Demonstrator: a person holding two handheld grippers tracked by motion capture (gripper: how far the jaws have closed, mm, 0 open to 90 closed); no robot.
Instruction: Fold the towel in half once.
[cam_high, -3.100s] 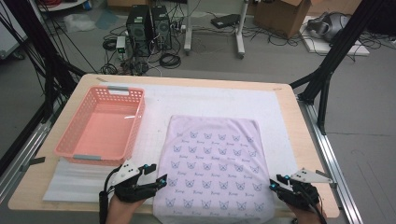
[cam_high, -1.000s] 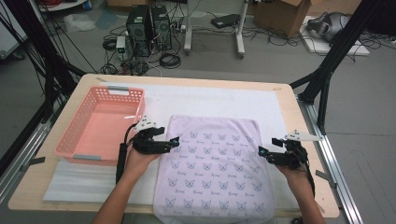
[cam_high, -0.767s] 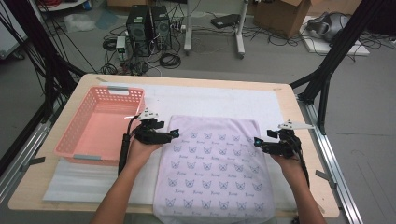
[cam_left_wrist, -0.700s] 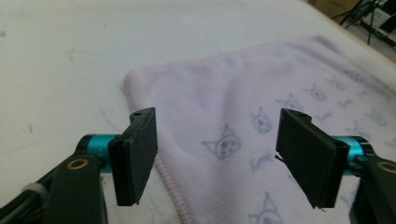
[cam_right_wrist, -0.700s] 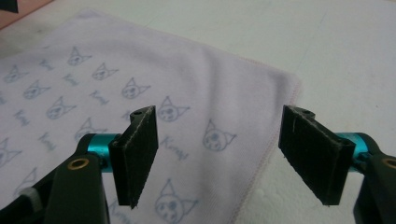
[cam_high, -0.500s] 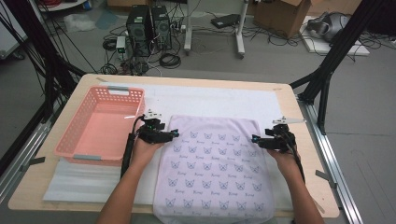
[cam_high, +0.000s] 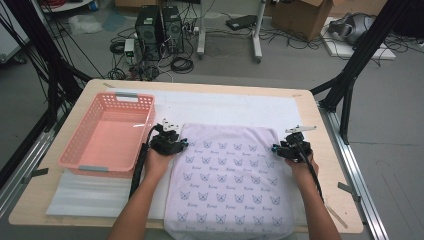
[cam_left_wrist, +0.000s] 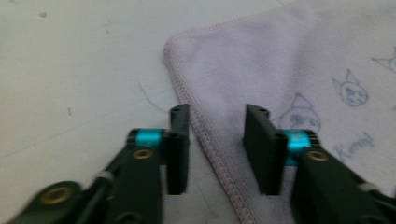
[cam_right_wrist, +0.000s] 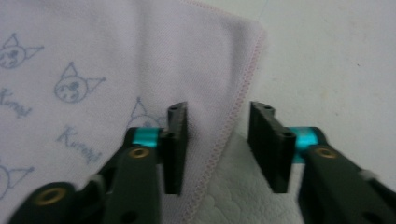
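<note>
A lilac towel (cam_high: 230, 175) printed with small cat faces lies flat on the white mat. My left gripper (cam_high: 179, 143) is at the towel's far left corner. In the left gripper view the towel (cam_left_wrist: 280, 60) has its stitched hem lying between the jaws of the left gripper (cam_left_wrist: 218, 113). Those jaws have just been closing and still show a gap. My right gripper (cam_high: 276, 148) is at the far right corner. In the right gripper view the right gripper (cam_right_wrist: 219, 108) straddles the hem of the towel (cam_right_wrist: 116, 56). Its jaws have also just been closing, and a gap remains.
A pink plastic basket (cam_high: 146, 125) stands just left of the left gripper. A white mat (cam_high: 225, 107) covers the table beyond the towel. A clear foam sheet (cam_high: 90, 192) lies at the near left. The wooden table edge (cam_high: 200, 85) runs along the far side.
Both hands have slid from the near corners up along the towel's side edges to its far corners and lowered. Both pairs of jaws have narrowed around the hems.
</note>
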